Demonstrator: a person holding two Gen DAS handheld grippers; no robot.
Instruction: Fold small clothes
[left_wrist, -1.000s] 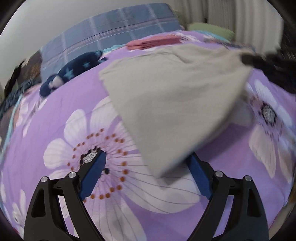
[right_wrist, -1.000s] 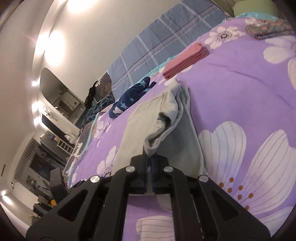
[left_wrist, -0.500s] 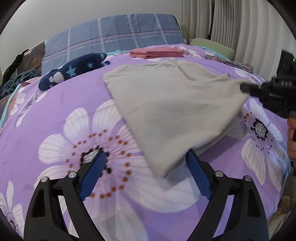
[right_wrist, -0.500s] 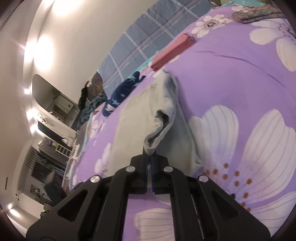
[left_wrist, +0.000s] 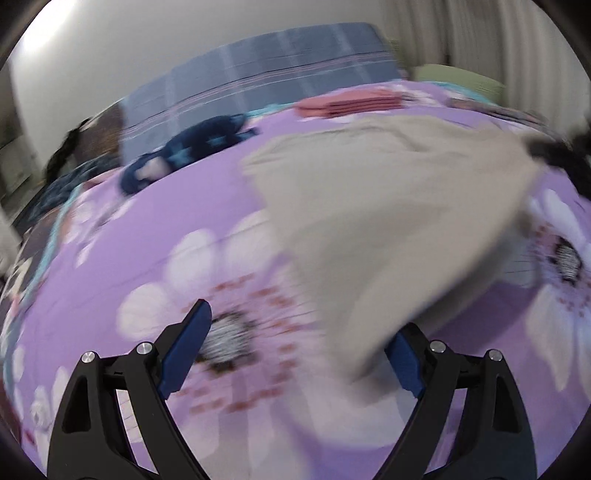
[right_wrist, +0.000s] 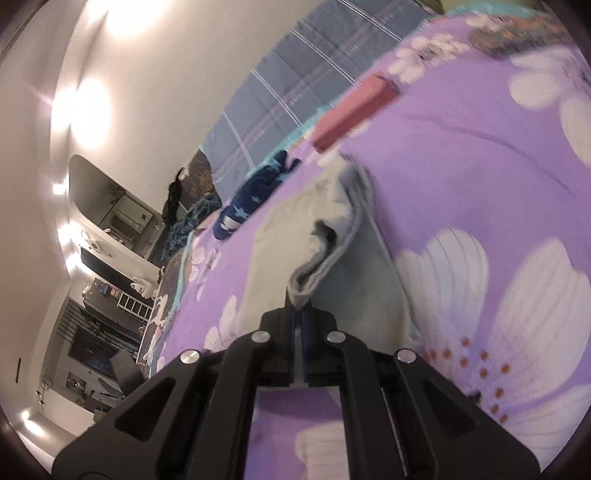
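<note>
A purple bedspread with large white flowers (left_wrist: 155, 229) covers the bed. On it lies the beige-grey cloth garment (left_wrist: 388, 206), spread flat near the bedspread's middle, one corner lifted off the bedspread. Beyond the garment rests a folded pink stack of cloth (left_wrist: 347, 105); beside that, a navy star-print soft item (left_wrist: 192, 147). The right gripper (right_wrist: 298, 314) is clamped on the garment's raised corner. The left gripper (left_wrist: 299, 354) stands wide apart, the garment's near corner between its blue pads, unpinched.

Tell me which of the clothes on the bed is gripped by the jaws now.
The beige garment: the right gripper pinches its corner. The pink folded stack and the navy star-print piece lie untouched farther away.
</note>
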